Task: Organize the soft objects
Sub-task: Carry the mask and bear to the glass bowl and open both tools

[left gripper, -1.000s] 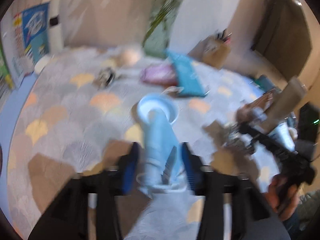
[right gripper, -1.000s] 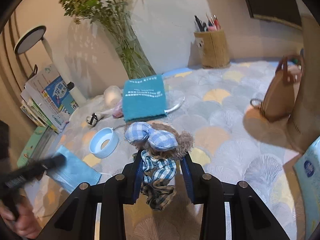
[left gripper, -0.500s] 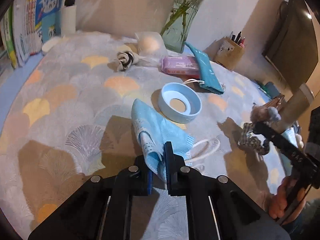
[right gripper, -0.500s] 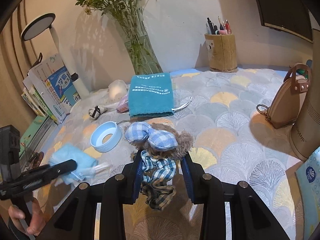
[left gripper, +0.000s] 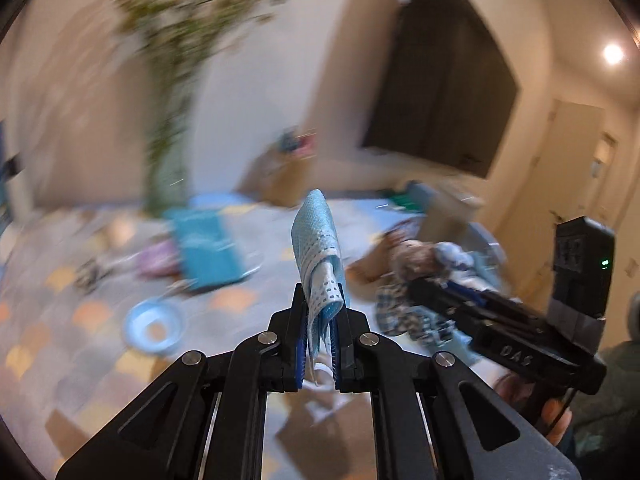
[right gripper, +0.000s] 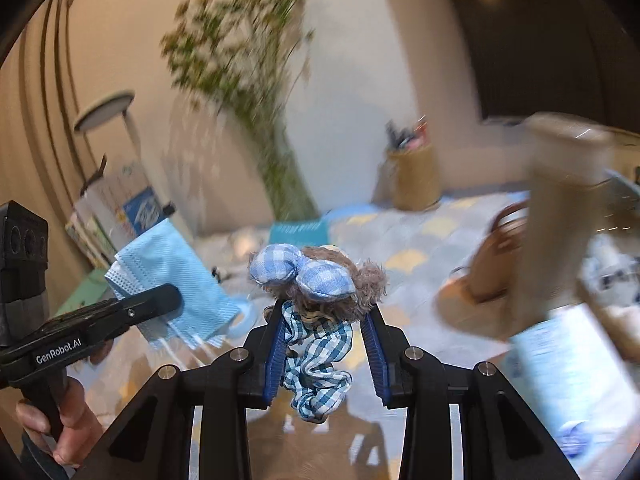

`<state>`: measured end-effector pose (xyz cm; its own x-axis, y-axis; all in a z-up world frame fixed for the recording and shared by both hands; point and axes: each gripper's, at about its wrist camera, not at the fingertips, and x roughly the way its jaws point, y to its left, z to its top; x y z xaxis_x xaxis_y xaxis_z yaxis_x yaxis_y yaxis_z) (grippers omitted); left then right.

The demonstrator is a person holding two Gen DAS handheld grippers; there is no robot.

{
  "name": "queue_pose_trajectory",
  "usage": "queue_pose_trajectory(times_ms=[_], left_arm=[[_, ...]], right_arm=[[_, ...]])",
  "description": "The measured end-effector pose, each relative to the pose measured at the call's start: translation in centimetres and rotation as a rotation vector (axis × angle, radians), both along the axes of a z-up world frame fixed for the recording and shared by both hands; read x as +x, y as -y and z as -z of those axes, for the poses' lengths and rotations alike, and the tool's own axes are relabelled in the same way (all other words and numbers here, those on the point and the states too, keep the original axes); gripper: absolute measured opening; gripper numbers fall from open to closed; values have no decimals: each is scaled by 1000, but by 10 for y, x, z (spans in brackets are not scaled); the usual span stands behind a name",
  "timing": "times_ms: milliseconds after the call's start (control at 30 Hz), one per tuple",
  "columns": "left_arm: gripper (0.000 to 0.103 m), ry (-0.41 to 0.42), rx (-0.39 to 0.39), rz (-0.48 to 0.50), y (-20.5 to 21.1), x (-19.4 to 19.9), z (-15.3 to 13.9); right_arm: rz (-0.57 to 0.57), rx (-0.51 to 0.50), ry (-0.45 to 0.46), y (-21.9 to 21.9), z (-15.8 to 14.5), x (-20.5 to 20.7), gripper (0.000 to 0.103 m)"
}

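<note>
My left gripper (left gripper: 320, 300) is shut on a light blue face mask (left gripper: 318, 236), which stands up from the jaws, lifted above the table. In the right wrist view the mask (right gripper: 176, 272) hangs from the left gripper (right gripper: 172, 298) at the left. My right gripper (right gripper: 324, 320) is shut on a plush toy (right gripper: 312, 280) with blue checked ears and a checked cloth body, held above the table. The toy (left gripper: 424, 264) also shows at the right of the left wrist view.
On the patterned tablecloth (left gripper: 80, 312) lie a blue ring-shaped dish (left gripper: 154, 324), a teal packet (left gripper: 208, 248) and a pink packet (left gripper: 158, 260). A vase of green stems (right gripper: 280, 168), a pen holder (right gripper: 414, 176), a brown bag (right gripper: 496, 256) and a tall brown cylinder (right gripper: 560, 216) stand around.
My left gripper has lifted the mask off the table and swung right toward the right gripper. The right gripper, still holding the toy, has moved up and right; both views are motion-blurred.
</note>
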<state>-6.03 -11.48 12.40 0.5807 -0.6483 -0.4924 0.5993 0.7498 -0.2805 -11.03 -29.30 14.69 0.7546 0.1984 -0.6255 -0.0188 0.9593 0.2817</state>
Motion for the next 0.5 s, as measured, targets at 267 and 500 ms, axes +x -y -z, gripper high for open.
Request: queue_pose_trajectory(times_ms=[267,500], left_arm=[[7,92,-18,234,103,-25,-47],[7,111,-18,354,208,-27,-78]], right_arm=[[229,-33,43,84,-45,-36,35],[481,-32,58,174,-59,-51,35]])
